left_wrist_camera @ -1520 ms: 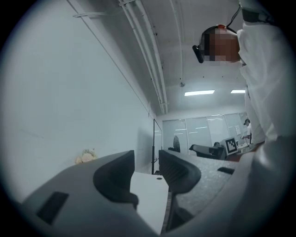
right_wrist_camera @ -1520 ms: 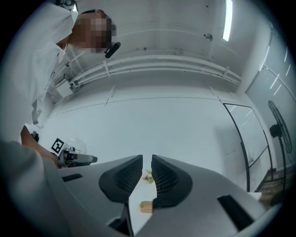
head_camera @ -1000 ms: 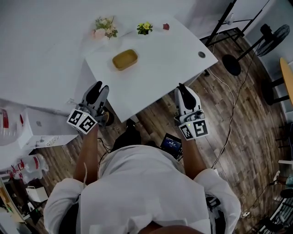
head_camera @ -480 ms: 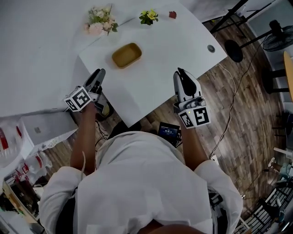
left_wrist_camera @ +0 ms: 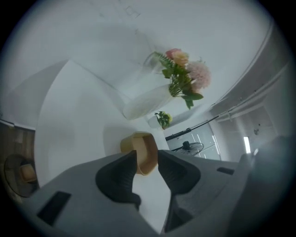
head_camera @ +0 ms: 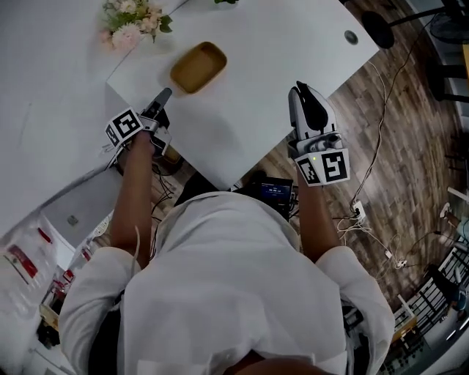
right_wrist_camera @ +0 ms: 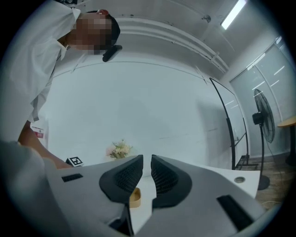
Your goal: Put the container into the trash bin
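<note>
Top-down from the head view: white shirt point(head_camera: 234, 293) fills the bottom, both forearms stretched fwd. Small lit screen point(head_camera: 275, 192) sits on the floor just past the chest, at the table edge.

L side: left gripper point(head_camera: 164, 94) is over the near-left corner of the white table point(head_camera: 264, 88), nose aimed up-frame and a bit down. Its own view has the left gripper point(left_wrist_camera: 147, 159) w/ jaws wide and closing right now. Dark pads aren't pressing on anything. Through the gap you see the container point(left_wrist_camera: 143, 155) lying ahead on the tabletop, not gripped.

R side: right gripper point(head_camera: 299, 88) is over the table's near-right edge, well apart from the left one. In the right gripper view the right gripper point(right_wrist_camera: 147, 159) has jaws nearly together, thin slit only, nothing in it, so it's empty.

Next out is the container point(head_camera: 198, 67), a shallow tan tray, open side up, flat on the table just beyond the L tips, near but not touching. It also peeks low under the R jaws point(right_wrist_camera: 134, 196).

Further back, pink and white flowers point(head_camera: 132, 16) at the table's far-left edge, seen again in the L view point(left_wrist_camera: 185, 76). Small potted plant point(left_wrist_camera: 163, 119) sits behind the container. Round grommet point(head_camera: 351, 36) is at the far-right corner. Beyond all that, wood floor point(head_camera: 396, 146) w/ cables and a standing fan point(right_wrist_camera: 263, 120) at far right
</note>
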`<state>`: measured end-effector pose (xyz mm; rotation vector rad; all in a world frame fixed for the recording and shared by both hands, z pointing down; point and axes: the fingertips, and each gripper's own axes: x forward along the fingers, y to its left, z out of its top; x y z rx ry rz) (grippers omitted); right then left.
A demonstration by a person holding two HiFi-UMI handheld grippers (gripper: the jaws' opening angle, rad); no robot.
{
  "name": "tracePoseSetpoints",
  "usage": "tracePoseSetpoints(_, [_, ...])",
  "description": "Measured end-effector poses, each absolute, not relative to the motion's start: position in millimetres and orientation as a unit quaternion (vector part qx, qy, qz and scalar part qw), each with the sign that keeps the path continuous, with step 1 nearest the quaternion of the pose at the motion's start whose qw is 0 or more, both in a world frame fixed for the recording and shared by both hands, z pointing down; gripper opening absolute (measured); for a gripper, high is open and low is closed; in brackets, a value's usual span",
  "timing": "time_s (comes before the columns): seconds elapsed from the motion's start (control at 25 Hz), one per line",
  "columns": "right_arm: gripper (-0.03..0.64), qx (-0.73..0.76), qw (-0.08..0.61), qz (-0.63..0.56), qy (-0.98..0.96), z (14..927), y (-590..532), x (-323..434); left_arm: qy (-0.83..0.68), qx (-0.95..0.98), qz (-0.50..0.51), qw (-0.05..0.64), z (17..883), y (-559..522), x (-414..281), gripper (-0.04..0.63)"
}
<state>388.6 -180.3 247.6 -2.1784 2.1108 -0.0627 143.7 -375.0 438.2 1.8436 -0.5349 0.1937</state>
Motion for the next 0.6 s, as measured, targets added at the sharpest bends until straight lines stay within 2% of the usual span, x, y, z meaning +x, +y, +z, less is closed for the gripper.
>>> tracePoseSetpoints(0.24, [0.075,-0.746,0.050,-0.031,0.663,257,-174,406,-0.210,0.738,0.082,0.636,470,-387,161,0.127])
tracePoseSetpoints(0.44, [0.075,-0.763,0.063,-0.047,0.641,268,-166,418,-0.190,0.735,0.100,0.644,477,-381,179,0.113])
tracePoseSetpoints(0.48, [0.075,-0.766,0.067,-0.049,0.638,268,-165,420,-0.189,0.736,0.110,0.641,480,-380,181,0.105])
tracePoseSetpoints(0.56, [0.075,-0.770,0.072,-0.048,0.632,266,-162,423,-0.194,0.737,0.120,0.637,482,-381,183,0.049])
tracePoseSetpoints(0.6, [0.075,-0.772,0.073,-0.047,0.630,265,-159,424,-0.197,0.736,0.118,0.637,481,-382,184,0.046])
